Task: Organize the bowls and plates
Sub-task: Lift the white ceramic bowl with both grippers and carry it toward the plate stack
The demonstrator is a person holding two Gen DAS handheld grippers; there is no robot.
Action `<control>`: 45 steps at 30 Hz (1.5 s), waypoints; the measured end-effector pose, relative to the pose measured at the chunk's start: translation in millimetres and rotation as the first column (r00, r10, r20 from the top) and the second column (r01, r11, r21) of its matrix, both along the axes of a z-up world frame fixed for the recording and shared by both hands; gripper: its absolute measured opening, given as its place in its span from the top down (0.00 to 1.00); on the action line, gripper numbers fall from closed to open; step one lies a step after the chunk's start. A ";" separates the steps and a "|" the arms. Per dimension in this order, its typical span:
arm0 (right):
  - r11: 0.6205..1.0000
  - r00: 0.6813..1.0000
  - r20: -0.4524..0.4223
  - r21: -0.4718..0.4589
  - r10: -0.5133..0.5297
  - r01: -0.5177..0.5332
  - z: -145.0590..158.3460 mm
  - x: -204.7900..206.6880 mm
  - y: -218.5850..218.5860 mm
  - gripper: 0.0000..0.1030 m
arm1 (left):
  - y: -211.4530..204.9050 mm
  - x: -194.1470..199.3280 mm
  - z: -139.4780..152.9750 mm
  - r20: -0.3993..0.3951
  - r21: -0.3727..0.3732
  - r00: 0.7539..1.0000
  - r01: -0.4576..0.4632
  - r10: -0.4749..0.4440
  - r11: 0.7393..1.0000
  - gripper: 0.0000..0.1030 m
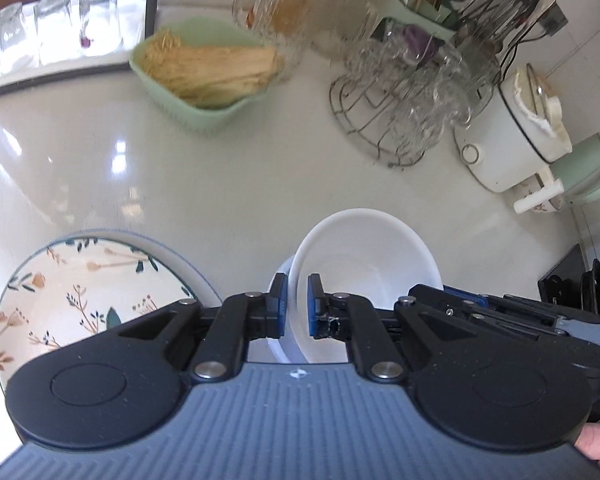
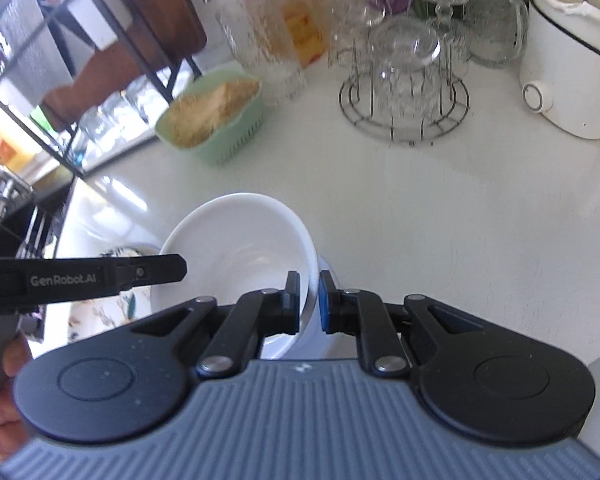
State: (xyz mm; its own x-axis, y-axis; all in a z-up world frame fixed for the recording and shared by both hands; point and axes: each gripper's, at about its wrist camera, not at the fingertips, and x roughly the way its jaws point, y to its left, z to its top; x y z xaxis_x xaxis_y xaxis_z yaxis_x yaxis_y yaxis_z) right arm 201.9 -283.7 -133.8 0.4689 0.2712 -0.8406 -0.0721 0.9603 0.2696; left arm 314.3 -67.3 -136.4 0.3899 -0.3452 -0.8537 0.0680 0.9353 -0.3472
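The white bowl (image 1: 366,256) is tilted and sits partly inside a second white bowl (image 1: 278,280) beneath it, near the front of the tabletop (image 1: 220,168). Both claws pinch its rim from opposite sides: the left claw (image 1: 298,304) narrow on one edge, the right claw (image 2: 309,306) narrow on the other. Just to the left lies the floral plate (image 1: 84,292), which seems to rest on another plate. Judging by this, the bowls are nearly nested and the plates stacked; settling the bowl level and letting go remains.
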 end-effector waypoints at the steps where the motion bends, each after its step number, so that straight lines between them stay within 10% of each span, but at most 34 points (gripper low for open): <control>1: 1.000 1.000 -0.003 -0.006 0.005 -0.005 -2.1 -0.1 0.2 0.87 | -0.5 -1.3 -3.1 -0.006 0.001 1.000 -0.002 0.002 1.000 0.90; 9: 0.999 0.999 -0.033 0.001 0.032 -0.032 -11.0 2.9 -2.1 0.86 | -4.7 -2.0 -14.4 -0.045 0.029 0.999 0.001 0.000 1.000 0.86; 12: 1.000 0.999 -0.023 0.014 0.025 -0.025 -9.1 3.5 -7.0 0.57 | -5.7 -2.8 -14.3 -0.045 0.040 0.999 -0.005 0.007 0.999 0.70; 15: 1.000 1.000 0.002 0.022 0.022 -0.022 -7.0 5.9 -12.9 0.54 | -4.9 -2.9 -13.5 -0.038 0.037 0.999 -0.015 0.017 0.999 0.61; 24: 0.988 0.993 -0.111 0.146 -0.041 0.057 -48.8 22.8 -27.4 0.55 | -4.9 -5.2 -19.5 -0.063 0.036 0.998 -0.021 0.023 0.999 0.61; 35: 0.960 0.978 -0.191 0.244 -0.087 0.133 -80.0 27.2 -33.2 0.84 | -7.8 -10.5 -27.9 -0.084 0.064 0.996 -0.013 0.018 0.998 0.61; 45: 0.973 0.977 -0.183 0.185 -0.106 0.140 -75.5 20.5 -52.1 0.86 | -27.3 -5.6 -45.8 -0.103 0.016 0.993 0.056 -0.054 0.998 0.61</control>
State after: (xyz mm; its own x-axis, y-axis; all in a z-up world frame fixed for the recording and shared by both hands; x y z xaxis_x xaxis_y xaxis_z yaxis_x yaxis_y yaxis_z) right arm 222.4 -335.8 -209.2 0.3630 0.3876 -0.8473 0.1067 0.8861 0.4510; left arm 308.8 -94.6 -182.2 0.2812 -0.3474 -0.8946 0.0850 0.9375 -0.3374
